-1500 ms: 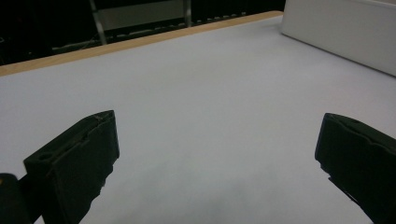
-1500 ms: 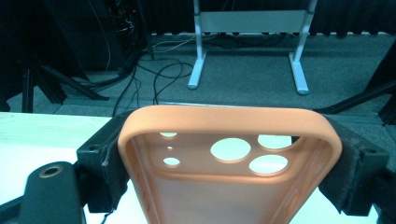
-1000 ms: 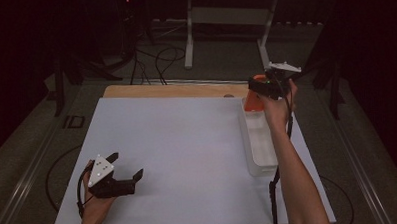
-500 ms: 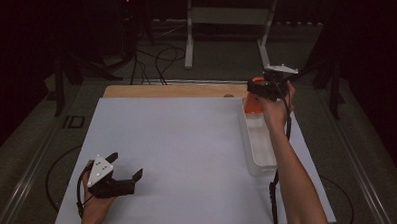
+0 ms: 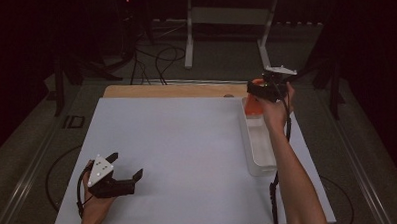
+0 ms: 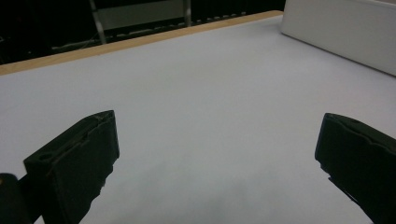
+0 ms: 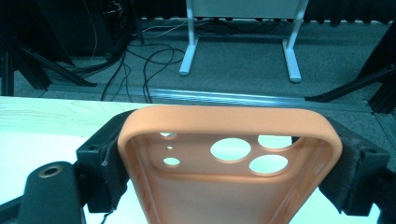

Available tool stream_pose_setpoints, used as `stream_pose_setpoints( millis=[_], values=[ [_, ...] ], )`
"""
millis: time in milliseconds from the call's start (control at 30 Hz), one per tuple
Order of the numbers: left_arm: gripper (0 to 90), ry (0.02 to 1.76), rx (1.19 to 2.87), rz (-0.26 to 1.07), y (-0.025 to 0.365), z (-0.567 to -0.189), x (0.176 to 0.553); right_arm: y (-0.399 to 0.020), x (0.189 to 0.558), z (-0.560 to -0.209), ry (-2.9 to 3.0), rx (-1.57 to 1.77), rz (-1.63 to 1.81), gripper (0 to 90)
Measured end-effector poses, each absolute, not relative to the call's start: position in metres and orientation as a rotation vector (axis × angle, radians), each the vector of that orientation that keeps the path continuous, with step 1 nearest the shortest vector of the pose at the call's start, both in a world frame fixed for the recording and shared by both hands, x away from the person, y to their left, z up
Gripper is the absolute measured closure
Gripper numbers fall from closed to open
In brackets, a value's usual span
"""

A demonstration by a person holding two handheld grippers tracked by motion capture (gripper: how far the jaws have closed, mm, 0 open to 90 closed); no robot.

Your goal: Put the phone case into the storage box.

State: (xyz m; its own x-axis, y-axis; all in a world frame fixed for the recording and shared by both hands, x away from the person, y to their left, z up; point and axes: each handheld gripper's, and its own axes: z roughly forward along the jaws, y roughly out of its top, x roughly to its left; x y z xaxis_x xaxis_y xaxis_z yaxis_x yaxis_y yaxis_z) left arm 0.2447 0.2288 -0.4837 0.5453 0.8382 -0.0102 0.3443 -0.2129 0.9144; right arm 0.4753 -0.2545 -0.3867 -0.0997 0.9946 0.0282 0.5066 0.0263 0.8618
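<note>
Over the far end of the white tray [image 5: 260,155], at the table's right edge, the right gripper [image 5: 264,92] holds an orange phone case [image 7: 229,172] clear of the surface. The right gripper view shows both black jaws pressed against the case's long sides, camera cut-outs uppermost, with the jaws set wide to span it. The left gripper [image 5: 122,175] rests near the front left of the white table [image 5: 187,142], jaws wide apart with nothing between them, as the left gripper view confirms.

Risk, as judged: the case is soft and held only by side pressure, so it could bow or twist and slip out if the hand tilts or the grip eases. A release too high or off-line could land it across the tray rim or on the floor beyond the table edge.

Against the frame a second earlier, the right gripper and case sit slightly further toward the far edge; the left gripper's position is unchanged.
</note>
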Motion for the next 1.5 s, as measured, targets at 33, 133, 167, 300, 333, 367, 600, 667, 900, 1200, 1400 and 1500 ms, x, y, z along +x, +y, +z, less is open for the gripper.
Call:
stream_pose_setpoints(
  millis=[33, 133, 167, 300, 333, 367, 600, 667, 900, 1200, 1400, 1500],
  values=[
    [0.4, 0.98, 1.793, 0.625, 0.229, -0.484, 0.245, -0.254, 0.475, -0.387, 1.677, 1.541, 0.987, 16.1],
    [0.4, 0.98, 1.793, 0.625, 0.229, -0.484, 0.245, -0.254, 0.476, -0.388, 1.678, 1.539, 0.985, 16.1],
    [0.4, 0.98, 1.793, 0.625, 0.229, -0.484, 0.245, -0.254, 0.476, -0.388, 1.678, 1.54, 0.984, 16.1],
    [0.4, 0.98, 1.79, 0.626, 0.23, -0.484, 0.245, -0.254, 0.476, -0.39, 1.678, 1.544, 0.984, 16.0],
    [0.4, 0.98, 1.791, 0.627, 0.23, -0.484, 0.245, -0.254, 0.476, -0.39, 1.679, 1.544, 0.985, 16.0],
    [0.4, 0.98, 1.791, 0.627, 0.23, -0.483, 0.244, -0.254, 0.476, -0.39, 1.679, 1.544, 0.983, 16.0],
    [0.4, 0.981, 1.787, 0.629, 0.231, -0.483, 0.244, -0.253, 0.477, -0.394, 1.676, 1.55, 0.981, 16.0],
    [0.4, 0.983, 1.785, 0.63, 0.231, -0.483, 0.244, -0.253, 0.477, -0.395, 1.676, 1.551, 0.98, 16.0],
    [0.4, 0.985, 1.782, 0.631, 0.232, -0.483, 0.243, -0.252, 0.478, -0.399, 1.679, 1.553, 0.966, 15.9],
    [0.4, 0.986, 1.782, 0.633, 0.232, -0.483, 0.243, -0.252, 0.48, -0.403, 1.685, 1.555, 0.957, 15.8],
    [0.4, 0.985, 1.786, 0.633, 0.232, -0.483, 0.243, -0.252, 0.48, -0.404, 1.689, 1.556, 0.949, 15.8],
    [0.4, 0.986, 1.784, 0.632, 0.232, -0.483, 0.243, -0.253, 0.481, -0.405, 1.689, 1.557, 0.949, 15.8]
  ],
)
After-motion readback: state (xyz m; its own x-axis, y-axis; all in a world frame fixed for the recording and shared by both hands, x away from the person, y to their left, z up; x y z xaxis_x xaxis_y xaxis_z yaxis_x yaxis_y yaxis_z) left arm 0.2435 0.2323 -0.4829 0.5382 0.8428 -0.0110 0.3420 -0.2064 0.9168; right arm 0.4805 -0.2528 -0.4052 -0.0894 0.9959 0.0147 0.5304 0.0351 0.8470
